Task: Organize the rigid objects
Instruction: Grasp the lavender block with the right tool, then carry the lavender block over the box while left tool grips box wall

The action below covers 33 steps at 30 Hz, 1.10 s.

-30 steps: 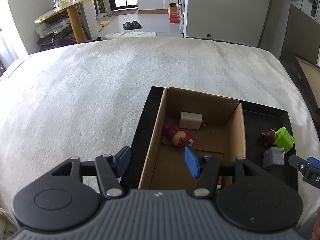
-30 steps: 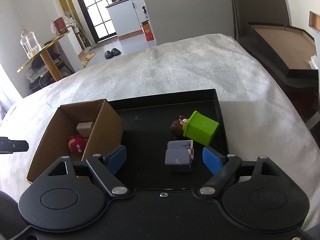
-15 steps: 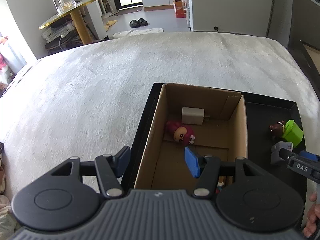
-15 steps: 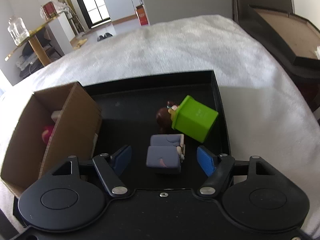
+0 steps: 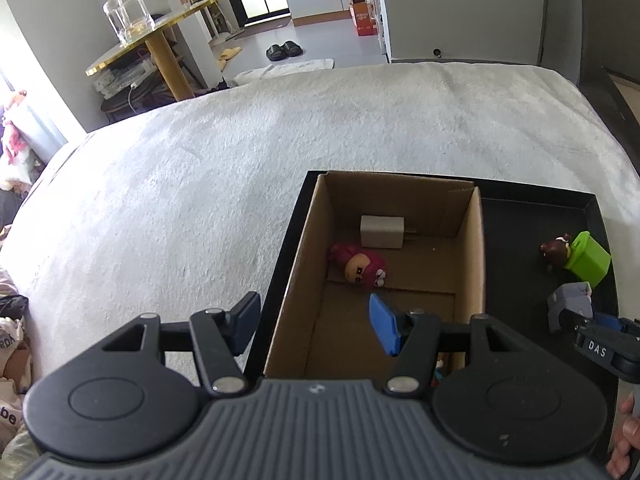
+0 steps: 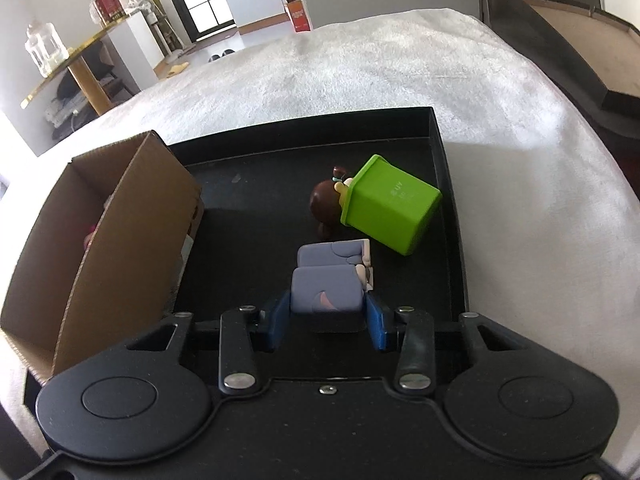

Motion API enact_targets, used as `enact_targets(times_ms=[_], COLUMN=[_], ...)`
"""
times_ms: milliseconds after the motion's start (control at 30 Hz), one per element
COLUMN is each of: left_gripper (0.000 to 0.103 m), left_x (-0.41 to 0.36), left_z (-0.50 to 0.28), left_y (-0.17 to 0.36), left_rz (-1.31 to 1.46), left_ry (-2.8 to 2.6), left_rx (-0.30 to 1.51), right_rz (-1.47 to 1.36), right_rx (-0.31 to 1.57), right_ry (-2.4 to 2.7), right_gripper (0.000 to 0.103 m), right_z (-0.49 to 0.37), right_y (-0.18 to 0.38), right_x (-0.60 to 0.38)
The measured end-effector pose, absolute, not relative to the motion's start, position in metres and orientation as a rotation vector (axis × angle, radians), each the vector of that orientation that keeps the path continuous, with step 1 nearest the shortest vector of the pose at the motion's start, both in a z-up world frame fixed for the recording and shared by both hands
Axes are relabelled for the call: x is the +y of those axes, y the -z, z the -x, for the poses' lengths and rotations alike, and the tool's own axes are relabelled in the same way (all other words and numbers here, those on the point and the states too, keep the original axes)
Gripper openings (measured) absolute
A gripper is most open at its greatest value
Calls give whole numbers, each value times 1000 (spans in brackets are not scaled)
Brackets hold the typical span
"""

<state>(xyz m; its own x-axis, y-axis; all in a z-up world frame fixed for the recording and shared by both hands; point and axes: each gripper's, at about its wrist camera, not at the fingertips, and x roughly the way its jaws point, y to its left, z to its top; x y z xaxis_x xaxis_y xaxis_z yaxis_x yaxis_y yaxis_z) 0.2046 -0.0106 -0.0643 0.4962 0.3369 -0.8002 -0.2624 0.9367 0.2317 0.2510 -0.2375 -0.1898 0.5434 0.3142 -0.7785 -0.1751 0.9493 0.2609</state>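
A black tray lies on the white bed, with an open cardboard box in its left part. Inside the box lie a red figure and a white plug block. A green cube toy with a brown bear head lies on the tray's right side. Just before it sits a grey-blue figure, and my right gripper is closing on it, both pads at its sides. My left gripper is open, straddling the box's left wall with nothing held.
The white blanket spreads around the tray. A gold-edged side table with a glass jar stands beyond the bed on the left. A dark shallow case sits off the bed's right side. A person's fingers show at the lower right.
My right gripper has come down over the grey-blue figure and its jaws have narrowed from wide apart to the figure's sides. The left gripper drifted slightly and stayed open.
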Motion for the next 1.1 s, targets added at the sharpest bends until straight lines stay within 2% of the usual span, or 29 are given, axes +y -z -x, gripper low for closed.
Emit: enact_targets(times_ms=[367,1100], left_gripper=[59,59], left_x=[-16,42], left_z=[-190,-170], left_y=[56,53], left_rz=[-56,59], left_ry=[-375,-346], left_rx=[978,950], right_rz=[-126,-85], right_rx=[930,835], right_ry=[-321,-259], right_gripper=[38,38], right_z=[-238,-215], right_y=[172,115], right_x=[-245,-232])
